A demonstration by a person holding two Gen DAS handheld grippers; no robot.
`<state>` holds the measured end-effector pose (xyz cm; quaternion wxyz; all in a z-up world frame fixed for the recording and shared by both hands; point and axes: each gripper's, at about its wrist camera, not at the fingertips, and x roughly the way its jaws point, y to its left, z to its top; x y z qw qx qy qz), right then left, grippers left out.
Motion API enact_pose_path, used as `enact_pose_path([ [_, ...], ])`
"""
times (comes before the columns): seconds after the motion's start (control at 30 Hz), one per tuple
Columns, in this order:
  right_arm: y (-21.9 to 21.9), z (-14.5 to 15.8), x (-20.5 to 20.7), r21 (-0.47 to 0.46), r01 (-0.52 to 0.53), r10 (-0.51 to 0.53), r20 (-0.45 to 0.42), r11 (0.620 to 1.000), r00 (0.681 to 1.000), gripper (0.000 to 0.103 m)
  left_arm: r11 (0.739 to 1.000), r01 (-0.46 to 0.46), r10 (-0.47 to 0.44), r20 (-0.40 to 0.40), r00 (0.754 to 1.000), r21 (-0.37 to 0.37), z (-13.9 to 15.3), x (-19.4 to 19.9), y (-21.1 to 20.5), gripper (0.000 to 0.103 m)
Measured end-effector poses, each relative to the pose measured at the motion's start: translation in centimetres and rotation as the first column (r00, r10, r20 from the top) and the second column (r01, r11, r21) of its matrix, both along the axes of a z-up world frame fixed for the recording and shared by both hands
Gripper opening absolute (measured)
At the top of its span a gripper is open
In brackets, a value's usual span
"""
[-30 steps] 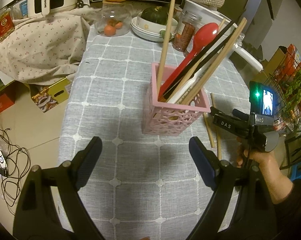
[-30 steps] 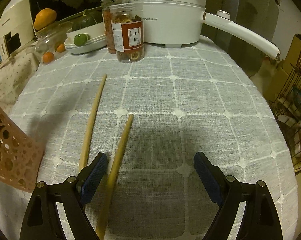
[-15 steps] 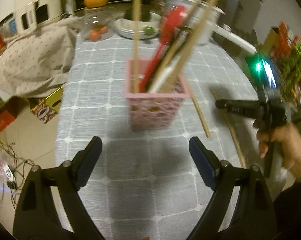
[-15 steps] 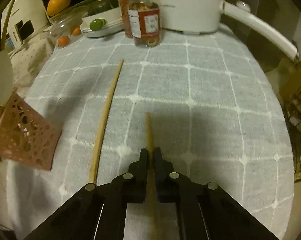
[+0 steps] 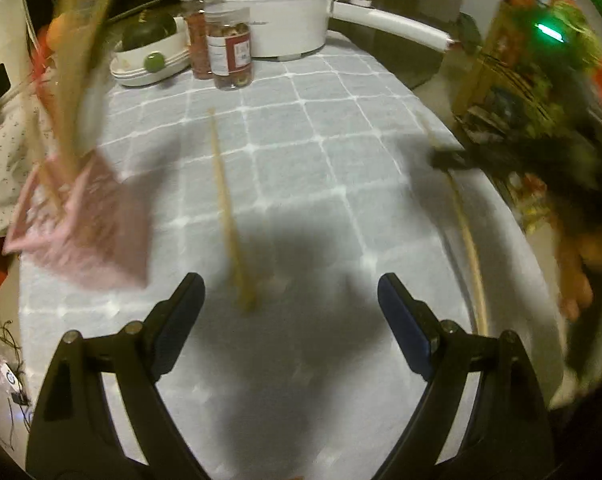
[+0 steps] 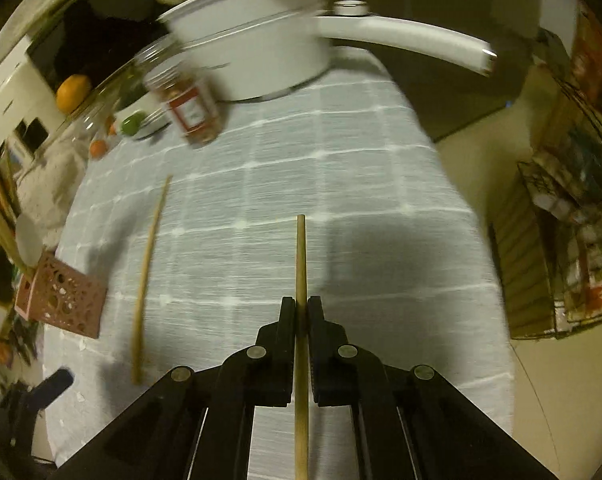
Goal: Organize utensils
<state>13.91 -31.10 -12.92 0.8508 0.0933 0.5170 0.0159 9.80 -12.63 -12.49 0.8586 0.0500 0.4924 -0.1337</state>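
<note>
Above the cloth-covered surface (image 6: 341, 168), the right gripper (image 6: 301, 312) had its fingers (image 6: 287, 320) clamped on a wooden chopstick (image 6: 300, 256), its tip pointing toward the white pot (image 6: 261, 48). A second chopstick (image 5: 229, 208) lay flat just ahead of the left gripper (image 5: 291, 292), whose fingers (image 5: 181, 312) stood wide apart and empty. At left stood the pink utensil basket (image 5: 89, 224).

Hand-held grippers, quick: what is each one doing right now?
Left hand-held gripper: open, holding nothing.
Right hand-held gripper: shut on a wooden chopstick.
</note>
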Motion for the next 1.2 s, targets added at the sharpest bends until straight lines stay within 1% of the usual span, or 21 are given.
enact_pose_path([
  [0.1,-2.5,0.1,-0.5,0.048,0.042,-0.042,-0.005,0.998,0.999,0.006,0.994,-0.082,0.078,0.045,0.996,0.070,-0.7,3.4,-2.3,0.087],
  [0.2,-3.3,0.1,-0.5,0.084,0.045,-0.044,-0.009,0.995,0.999,0.006,0.979,-0.156,0.144,0.096,0.985,0.129,-1.5,6.7,-3.5,0.087],
  [0.27,-3.3,0.3,-0.5,0.096,0.031,-0.030,-0.006,0.995,1.000,0.006,0.964,-0.212,0.190,0.144,0.971,0.161,-1.8,8.7,-3.9,0.087],
  [0.37,-3.1,0.7,-0.5,0.112,0.003,-0.004,0.009,0.994,1.000,0.006,0.942,-0.289,0.259,0.176,0.950,0.174,-2.3,11.0,-4.2,0.087],
  [0.5,-3.2,1.0,-0.4,0.144,0.000,-0.002,0.014,0.990,1.000,0.006,0.898,-0.367,0.312,0.236,0.920,0.244,-2.8,12.9,-4.3,0.087],
  [0.57,-3.3,0.9,-0.3,0.151,-0.002,0.000,0.012,0.988,1.000,0.006,0.882,-0.390,0.333,0.236,0.913,0.264,-3.1,13.9,-3.9,0.087],
  [0.6,-3.3,0.9,-0.3,0.154,-0.002,0.000,0.010,0.988,1.000,0.006,0.880,-0.397,0.345,0.224,0.912,0.261,-3.3,14.3,-3.5,0.087],
  [0.67,-3.4,0.9,-0.3,0.158,0.000,-0.001,0.008,0.987,1.000,0.006,0.885,-0.391,0.358,0.167,0.919,0.252,-3.8,15.0,-3.0,0.087],
  [0.7,-3.4,0.8,-0.3,0.160,0.001,-0.002,0.007,0.987,1.000,0.006,0.890,-0.387,0.368,0.123,0.922,0.239,-4.3,15.5,-2.6,0.085],
  [0.73,-3.5,0.8,-0.2,0.164,0.004,-0.005,0.006,0.987,1.000,0.006,0.896,-0.387,0.379,0.083,0.922,0.216,-4.7,15.7,-2.1,0.082],
  [0.77,-3.6,0.8,-0.2,0.166,0.006,-0.007,0.005,0.986,1.000,0.006,0.902,-0.392,0.391,0.039,0.919,0.182,-5.1,16.0,-1.6,0.076],
  [0.8,-3.6,0.8,-0.2,0.172,0.009,-0.010,0.004,0.985,1.000,0.006,0.903,-0.407,0.408,0.022,0.913,0.135,-5.1,16.0,-1.1,0.071],
  [0.83,-3.6,0.8,-0.1,0.175,0.011,-0.011,0.002,0.984,1.000,0.006,0.905,-0.420,0.423,-0.023,0.906,0.072,-5.2,16.0,-0.4,0.067],
  [0.87,-3.6,0.7,-0.2,0.178,0.012,-0.013,0.002,0.984,1.000,0.006,0.906,-0.421,0.423,-0.039,0.905,0.048,-5.3,15.9,-0.2,0.060],
  [0.9,-3.5,0.8,-0.2,0.179,0.012,-0.012,0.003,0.984,1.000,0.006,0.914,-0.403,0.405,-0.046,0.913,0.055,-5.2,15.9,-0.4,0.050],
  [0.93,-3.4,0.8,-0.2,0.178,0.009,-0.010,0.005,0.984,1.000,0.006,0.922,-0.383,0.385,-0.048,0.922,0.051,-5.1,15.7,-0.6,0.044],
  [0.97,-3.4,0.8,-0.2,0.177,0.008,-0.009,0.007,0.984,1.000,0.006,0.931,-0.361,0.364,-0.055,0.930,0.045,-5.0,15.4,-0.9,0.031],
  [1.0,-3.4,1.0,-0.3,0.177,0.007,-0.009,0.011,0.984,1.000,0.006,0.935,-0.352,0.354,-0.059,0.933,0.045,-5.0,15.1,-1.0,0.021],
  [1.07,-3.4,1.2,-0.4,0.177,0.007,-0.011,0.018,0.984,1.000,0.006,0.941,-0.336,0.338,-0.060,0.939,0.053,-4.9,14.7,-1.4,0.012],
  [1.13,-3.4,1.7,-0.9,0.175,0.008,-0.014,0.032,0.985,0.999,0.006,0.944,-0.322,0.326,-0.061,0.943,0.067,-4.8,14.2,-1.6,0.008],
  [1.2,-3.4,2.3,-1.4,0.171,0.006,-0.015,0.048,0.985,0.999,0.006,0.953,-0.296,0.301,-0.066,0.951,0.069,-4.6,13.4,-1.8,0.007],
])
